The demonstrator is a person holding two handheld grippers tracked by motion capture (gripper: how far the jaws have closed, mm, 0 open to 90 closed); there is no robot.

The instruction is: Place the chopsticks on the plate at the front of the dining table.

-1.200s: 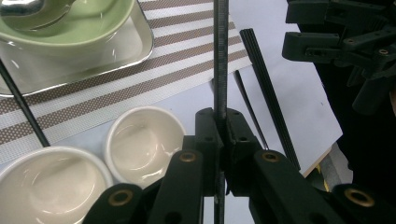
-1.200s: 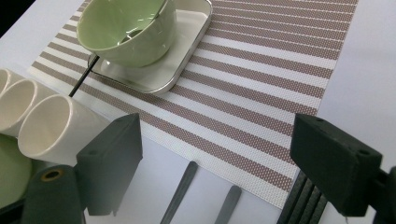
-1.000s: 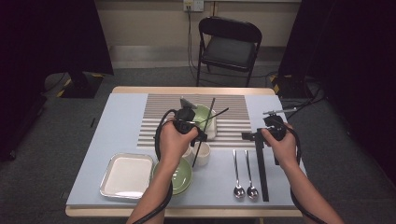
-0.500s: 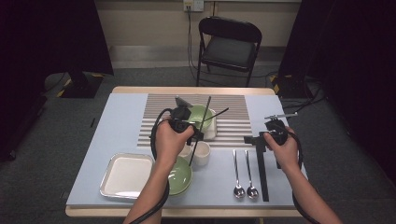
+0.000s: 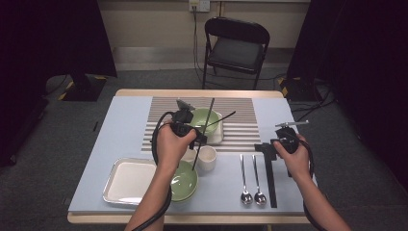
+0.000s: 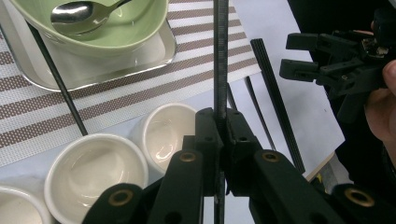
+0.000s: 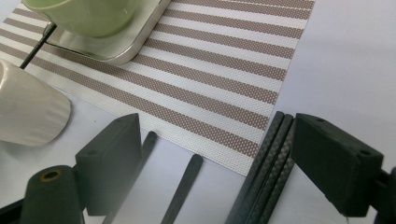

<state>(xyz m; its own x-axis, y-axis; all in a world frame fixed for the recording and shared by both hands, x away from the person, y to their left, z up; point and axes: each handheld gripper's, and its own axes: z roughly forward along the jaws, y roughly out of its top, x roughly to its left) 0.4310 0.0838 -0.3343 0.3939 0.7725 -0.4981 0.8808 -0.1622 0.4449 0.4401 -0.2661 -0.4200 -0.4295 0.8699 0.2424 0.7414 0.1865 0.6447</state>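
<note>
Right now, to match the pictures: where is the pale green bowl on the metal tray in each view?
High view: pale green bowl mid-table.
Left gripper view: bowl top left, cut by the edge.
Right gripper view: bowl in the top left corner.
Shared landmark: the brown-striped woven placemat beneath it.

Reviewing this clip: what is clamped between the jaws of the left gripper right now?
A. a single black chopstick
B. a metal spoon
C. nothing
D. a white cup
A: in the left gripper view, the left gripper has its jaws shut on a thin black chopstick that runs up between them.
</note>
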